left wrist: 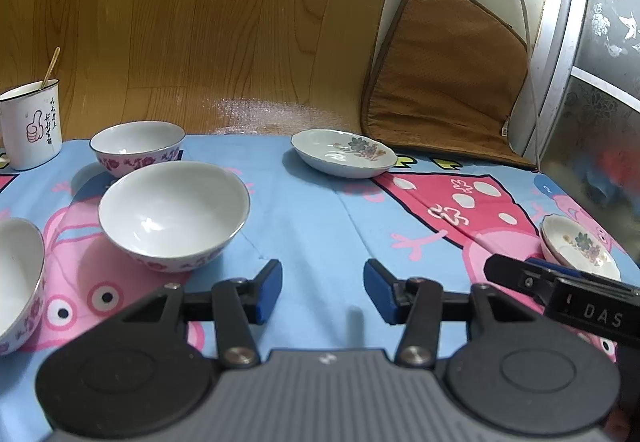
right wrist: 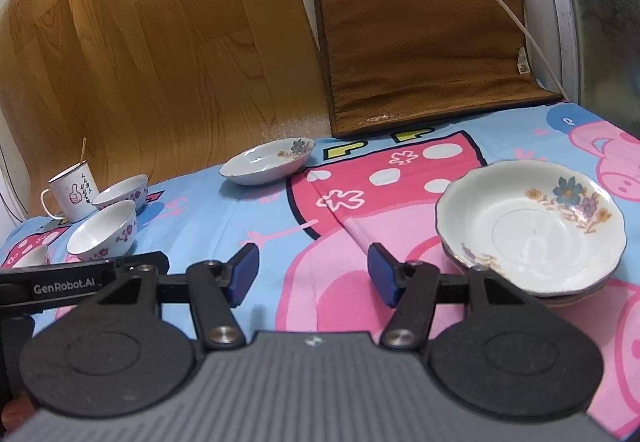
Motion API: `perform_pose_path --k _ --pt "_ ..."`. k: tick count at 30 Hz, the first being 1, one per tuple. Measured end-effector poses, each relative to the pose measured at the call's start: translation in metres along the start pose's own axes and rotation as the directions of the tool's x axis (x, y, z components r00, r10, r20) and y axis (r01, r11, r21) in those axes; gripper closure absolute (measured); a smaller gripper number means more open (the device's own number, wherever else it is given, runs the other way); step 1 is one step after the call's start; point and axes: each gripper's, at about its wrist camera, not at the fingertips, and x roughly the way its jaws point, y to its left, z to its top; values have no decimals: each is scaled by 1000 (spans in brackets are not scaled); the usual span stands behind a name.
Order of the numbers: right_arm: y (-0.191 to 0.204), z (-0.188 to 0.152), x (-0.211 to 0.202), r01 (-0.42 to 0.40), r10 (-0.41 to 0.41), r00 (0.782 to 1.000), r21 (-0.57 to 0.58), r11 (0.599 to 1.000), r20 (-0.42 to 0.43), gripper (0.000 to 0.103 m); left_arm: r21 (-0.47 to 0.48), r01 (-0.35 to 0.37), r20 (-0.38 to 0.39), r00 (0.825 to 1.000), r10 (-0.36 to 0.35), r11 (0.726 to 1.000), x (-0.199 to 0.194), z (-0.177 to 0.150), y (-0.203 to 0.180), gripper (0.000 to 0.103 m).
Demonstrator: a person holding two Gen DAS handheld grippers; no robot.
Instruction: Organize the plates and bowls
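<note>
Evidently both hand-held grippers, left [left wrist: 323, 290] and right [right wrist: 313, 274], hover spread and empty, since the lone plate [right wrist: 267, 161] awaits joining the stacked plates [right wrist: 532, 230].

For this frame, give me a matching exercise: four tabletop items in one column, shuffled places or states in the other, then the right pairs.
Things:
1. White enamel mug with thumbs-up drawing
2. Lone flower-patterned plate
3. Stacked flower-patterned plates
4. Right gripper

Places or states:
A. Near the brown cushion at the back of the cartoon cloth
B. Open, holding nothing
C. Holds a thin stick, beside the pink-flowered bowls
D. On the right of the cloth, close to the right gripper

Pairs: 1-C, 2-A, 3-D, 4-B
</note>
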Motion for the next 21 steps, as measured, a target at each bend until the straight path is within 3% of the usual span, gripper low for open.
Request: perform_pose_path --k 21 --pt "4 9 6 -11 11 1000 -40 999 -7 41 -21 -12 24 1000 13 1000 -5 1 3 56"
